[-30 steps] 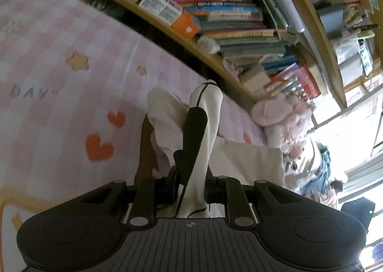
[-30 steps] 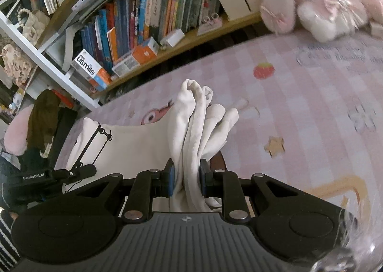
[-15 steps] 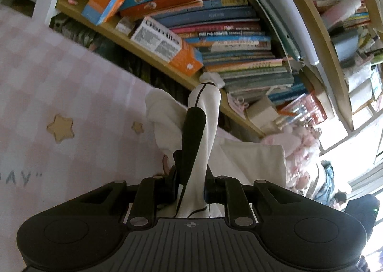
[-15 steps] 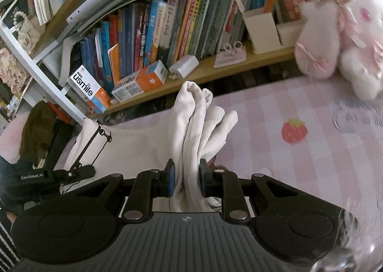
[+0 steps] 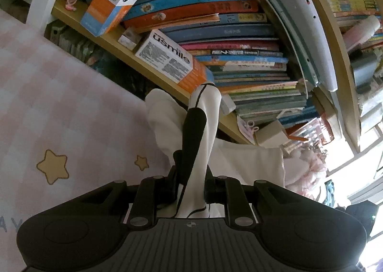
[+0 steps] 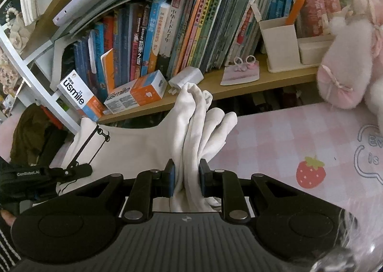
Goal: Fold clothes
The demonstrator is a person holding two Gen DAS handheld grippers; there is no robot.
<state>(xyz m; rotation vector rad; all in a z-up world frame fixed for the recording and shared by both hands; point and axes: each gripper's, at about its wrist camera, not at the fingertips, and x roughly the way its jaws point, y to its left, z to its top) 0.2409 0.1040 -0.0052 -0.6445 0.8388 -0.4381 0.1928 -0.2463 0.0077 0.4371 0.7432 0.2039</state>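
A cream-white garment with a thin black strap hangs stretched between both grippers above the pink checked bed cover. In the left wrist view my left gripper is shut on a bunched edge of the garment that carries a black patch. My right gripper is shut on the other bunched edge, whose folds stick up past the fingers. The left gripper also shows at the left of the right wrist view, clamped on the strap end.
A wooden bookshelf packed with books stands just beyond the bed edge, with orange toothpaste boxes on it. A pink plush toy sits at the right. The bed cover shows stars and a strawberry print.
Both grippers have carried the garment across the bed toward the bookshelf, which now looms much closer. Neither grip has changed.
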